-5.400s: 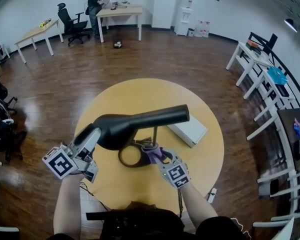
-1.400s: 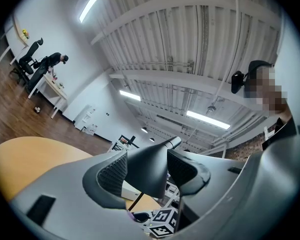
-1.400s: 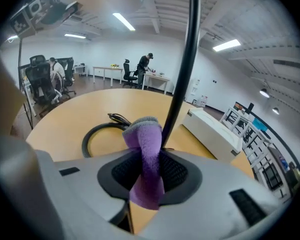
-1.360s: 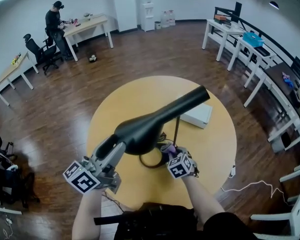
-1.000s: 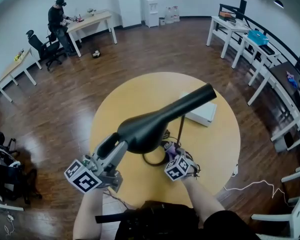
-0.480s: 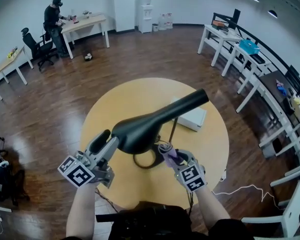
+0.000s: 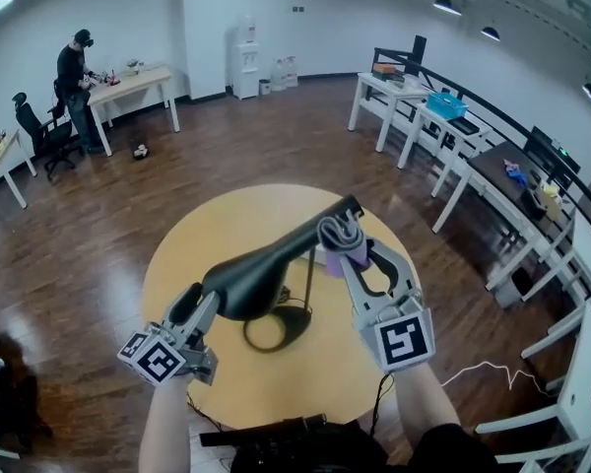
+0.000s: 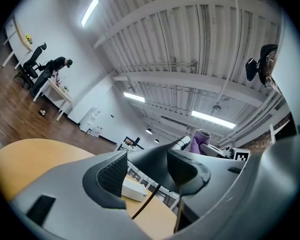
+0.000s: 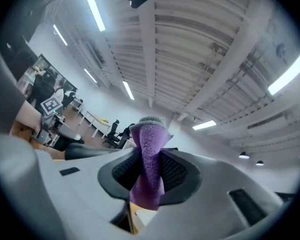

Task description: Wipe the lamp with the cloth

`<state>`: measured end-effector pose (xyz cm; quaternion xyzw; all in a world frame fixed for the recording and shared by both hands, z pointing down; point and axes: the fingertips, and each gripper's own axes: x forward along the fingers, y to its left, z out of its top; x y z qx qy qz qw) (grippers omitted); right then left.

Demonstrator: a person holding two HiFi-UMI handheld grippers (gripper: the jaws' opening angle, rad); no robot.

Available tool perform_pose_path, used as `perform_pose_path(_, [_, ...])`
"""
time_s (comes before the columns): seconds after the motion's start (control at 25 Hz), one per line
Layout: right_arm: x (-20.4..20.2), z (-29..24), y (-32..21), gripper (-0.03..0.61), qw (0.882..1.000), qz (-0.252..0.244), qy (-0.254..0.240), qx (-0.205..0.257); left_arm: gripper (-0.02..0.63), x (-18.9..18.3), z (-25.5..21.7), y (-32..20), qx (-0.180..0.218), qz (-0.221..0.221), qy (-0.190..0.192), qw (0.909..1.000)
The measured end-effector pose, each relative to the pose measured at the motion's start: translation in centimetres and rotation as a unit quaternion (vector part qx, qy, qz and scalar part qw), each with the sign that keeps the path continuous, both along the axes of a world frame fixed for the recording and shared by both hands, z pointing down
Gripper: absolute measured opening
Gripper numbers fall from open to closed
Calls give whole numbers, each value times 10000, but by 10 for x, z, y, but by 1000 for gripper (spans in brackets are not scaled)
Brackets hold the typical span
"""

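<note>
A black lamp (image 7: 266, 269) stands on the round wooden table (image 7: 207, 235), its ring base (image 7: 276, 329) near the front. Its long head slants up to the right. My left gripper (image 7: 192, 305) is shut on the wide lower end of that head; in the left gripper view (image 8: 147, 169) the dark head (image 8: 150, 156) runs away between the pads. My right gripper (image 7: 347, 249) is raised beside the head's narrow upper end, shut on a folded purple cloth (image 7: 343, 233). In the right gripper view the cloth (image 9: 147, 164) stands up between the pads, with the lamp (image 9: 85, 150) to the left.
A white box (image 8: 132, 189) lies on the table beyond the lamp. A white cable (image 7: 463, 372) trails on the wooden floor at the right. Desks (image 7: 424, 106) line the right wall. A person (image 7: 74, 62) stands at a desk far left.
My right gripper has risen with the cloth from beside the lamp's base to the narrow upper end of the head. My left gripper keeps its hold on the wide end.
</note>
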<state>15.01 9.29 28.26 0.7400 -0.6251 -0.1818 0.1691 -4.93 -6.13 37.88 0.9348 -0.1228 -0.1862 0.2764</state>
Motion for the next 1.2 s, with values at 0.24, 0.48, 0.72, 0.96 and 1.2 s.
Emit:
perform_pose_path(0.24, [-6,14,-27,94,9963,476,720,9,233,3,2,3,10,-284,-28,9996])
perform_pose_path(0.48, [-44,64,-41,94,9977,-367,530,187,233,5,12,26,-171,-314,-75,9993])
perform_pose_path(0.72, [-93,97,-38,94,9805,-1453,1296,-280,233,-13,12,47,-329,-591,-86,9977])
perform_pose_path(0.96, [-113,128,-30,94,9612,-2034,1765,-595,233,-27,13,60,-369,-1044,-185,9937])
perform_pose_path(1.2, [-86,51,-16,94,9763,-1903,1021,162,233,-41,3,73,-172,-1323,-441,9901])
